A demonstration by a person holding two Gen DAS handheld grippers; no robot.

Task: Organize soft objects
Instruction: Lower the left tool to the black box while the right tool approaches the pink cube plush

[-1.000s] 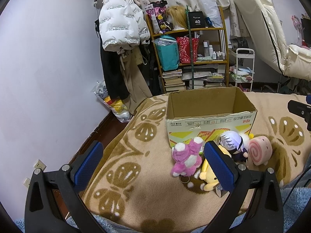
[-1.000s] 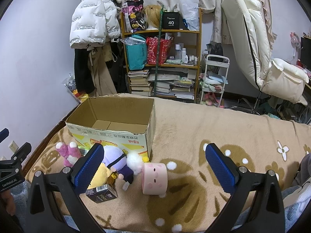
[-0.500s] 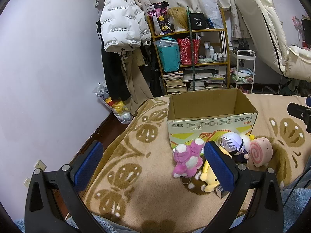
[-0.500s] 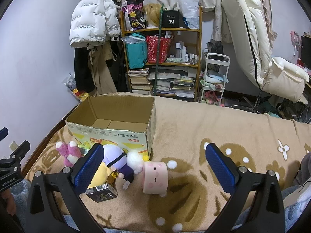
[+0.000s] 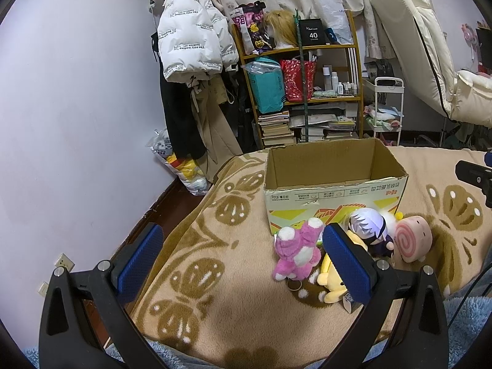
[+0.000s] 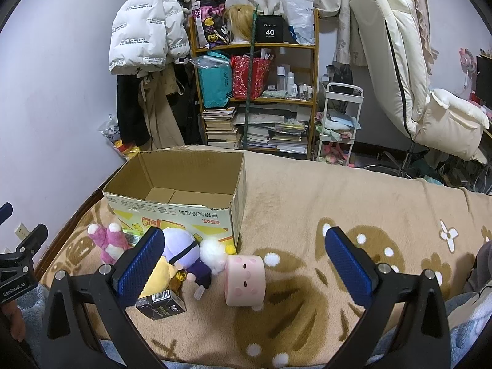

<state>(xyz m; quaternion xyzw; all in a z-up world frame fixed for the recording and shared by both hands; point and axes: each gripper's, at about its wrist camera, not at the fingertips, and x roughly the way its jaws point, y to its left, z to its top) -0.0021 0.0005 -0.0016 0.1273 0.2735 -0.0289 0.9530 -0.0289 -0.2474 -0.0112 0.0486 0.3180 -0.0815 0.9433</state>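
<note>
An open, empty cardboard box (image 5: 335, 184) (image 6: 172, 203) stands on a tan patterned blanket. In front of it lie a pink plush (image 5: 295, 249) (image 6: 109, 241), a yellow plush (image 5: 330, 279) (image 6: 158, 276), a purple-haired doll (image 5: 369, 226) (image 6: 184, 253) and a pink swirl-roll cushion (image 5: 412, 238) (image 6: 244, 279). My left gripper (image 5: 243, 258) is open and empty, held above the blanket left of the toys. My right gripper (image 6: 244, 261) is open and empty, with the roll cushion and doll between its fingers' lines of sight.
A small black carton (image 6: 161, 303) lies beside the yellow plush. A green packet (image 6: 132, 236) lies by the box. Beyond the bed stand a cluttered shelf (image 5: 301, 86), hanging coats (image 5: 190, 61), a white cart (image 6: 338, 126) and a cream recliner (image 6: 409, 70).
Both views have shifted only slightly; the left gripper has drifted a little so the box and toys sit marginally lower and more to the right. Nothing was grasped or moved.
</note>
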